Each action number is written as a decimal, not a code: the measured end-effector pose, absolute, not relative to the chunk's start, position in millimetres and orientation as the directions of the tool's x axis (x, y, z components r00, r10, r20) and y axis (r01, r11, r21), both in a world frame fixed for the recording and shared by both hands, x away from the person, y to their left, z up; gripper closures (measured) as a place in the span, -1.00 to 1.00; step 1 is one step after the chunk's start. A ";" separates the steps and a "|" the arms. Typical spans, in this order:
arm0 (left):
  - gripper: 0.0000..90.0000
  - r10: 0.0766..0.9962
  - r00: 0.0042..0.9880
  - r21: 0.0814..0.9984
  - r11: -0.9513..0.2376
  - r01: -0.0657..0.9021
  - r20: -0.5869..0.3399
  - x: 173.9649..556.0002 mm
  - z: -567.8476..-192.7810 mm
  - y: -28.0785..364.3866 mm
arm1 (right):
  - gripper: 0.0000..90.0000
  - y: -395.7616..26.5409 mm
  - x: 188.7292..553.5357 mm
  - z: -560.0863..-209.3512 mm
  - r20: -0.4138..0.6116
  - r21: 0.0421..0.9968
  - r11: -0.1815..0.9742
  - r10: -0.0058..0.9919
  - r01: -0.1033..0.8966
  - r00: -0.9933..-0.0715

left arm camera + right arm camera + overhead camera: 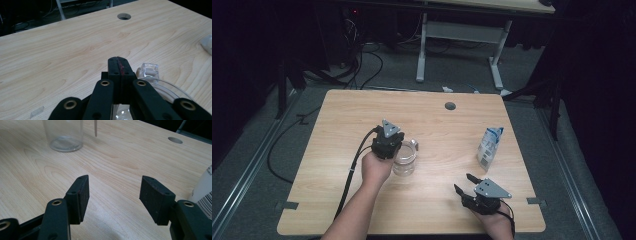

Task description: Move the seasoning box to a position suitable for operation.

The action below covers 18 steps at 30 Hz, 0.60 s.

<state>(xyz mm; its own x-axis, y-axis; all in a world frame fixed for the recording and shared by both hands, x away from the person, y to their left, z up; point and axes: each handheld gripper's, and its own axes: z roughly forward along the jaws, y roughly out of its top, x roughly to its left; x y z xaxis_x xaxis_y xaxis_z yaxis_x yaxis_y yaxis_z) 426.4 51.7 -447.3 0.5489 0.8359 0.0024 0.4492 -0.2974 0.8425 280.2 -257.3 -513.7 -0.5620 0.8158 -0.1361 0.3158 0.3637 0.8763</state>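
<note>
A clear glass mug (404, 161) stands near the middle of the wooden table (337, 150), its small handle (149, 71) on the far side. My left gripper (392, 142) hovers over the mug's left rim. In the left gripper view its pads (117, 65) are pressed together with nothing between them, and the mug's rim (170, 87) curves below at right. My right gripper (464, 183) rests near the table's front right; it is open (113, 192) over bare wood. The mug's base (65, 143) shows far left in the right gripper view.
A small white and blue carton (490, 146) stands upright at the right, just beyond my right gripper, and its side (203, 190) shows at the right edge of the right gripper view. A cable hole (450, 106) lies near the far edge. A desk frame (422, 50) stands behind the table.
</note>
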 end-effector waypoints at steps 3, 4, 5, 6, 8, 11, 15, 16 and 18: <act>1.00 0.836 0.549 0.839 -0.298 0.455 -0.002 428.0 -447.4 52.2 | -0.09 -256.7 279.9 -513.7 -0.139 0.875 0.367 0.815 0.316 -0.563; 1.00 0.836 0.548 0.838 -0.302 0.454 0.004 427.8 -447.5 52.4 | -0.09 -256.7 279.9 -513.8 -0.138 0.875 0.367 0.815 0.317 -0.563; 1.00 0.836 0.549 0.838 -0.302 0.455 0.003 427.3 -447.3 52.8 | -0.09 -256.7 280.0 -513.9 -0.140 0.874 0.368 0.815 0.316 -0.563; 1.00 0.836 0.549 0.837 -0.301 0.456 0.001 426.7 -447.1 53.0 | -0.09 -256.7 280.2 -514.0 -0.140 0.874 0.369 0.814 0.315 -0.563; 1.00 0.835 0.550 0.839 -0.299 0.455 -0.001 424.3 -448.2 53.6 | -0.09 -256.9 280.0 -513.9 -0.139 0.874 0.367 0.816 0.317 -0.562; 1.00 0.837 0.548 0.840 -0.285 0.462 -0.017 420.1 -450.4 56.1 | -0.09 -257.1 279.7 -513.1 -0.138 0.877 0.365 0.815 0.313 -0.563; 1.00 0.834 0.552 0.841 -0.283 0.462 -0.022 410.8 -450.7 57.9 | -0.09 -257.3 278.4 -511.3 -0.139 0.879 0.362 0.816 0.309 -0.561; 1.00 0.832 0.554 0.841 -0.282 0.462 -0.025 408.1 -450.6 58.5 | -0.09 -257.3 278.3 -511.2 -0.138 0.880 0.361 0.816 0.309 -0.561; 1.00 0.832 0.554 0.842 -0.279 0.462 -0.028 402.4 -450.3 60.0 | -0.09 -257.3 278.4 -511.3 -0.139 0.879 0.362 0.816 0.309 -0.561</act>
<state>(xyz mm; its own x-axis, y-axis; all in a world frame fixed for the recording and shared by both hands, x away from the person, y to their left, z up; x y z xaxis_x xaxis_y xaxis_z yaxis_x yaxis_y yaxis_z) 402.4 60.0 -450.3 0.5537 0.8322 -0.0277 0.4622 -0.2795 0.8416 278.4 -257.3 -511.3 -0.5609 0.8161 -0.1389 0.3095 0.3623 0.8792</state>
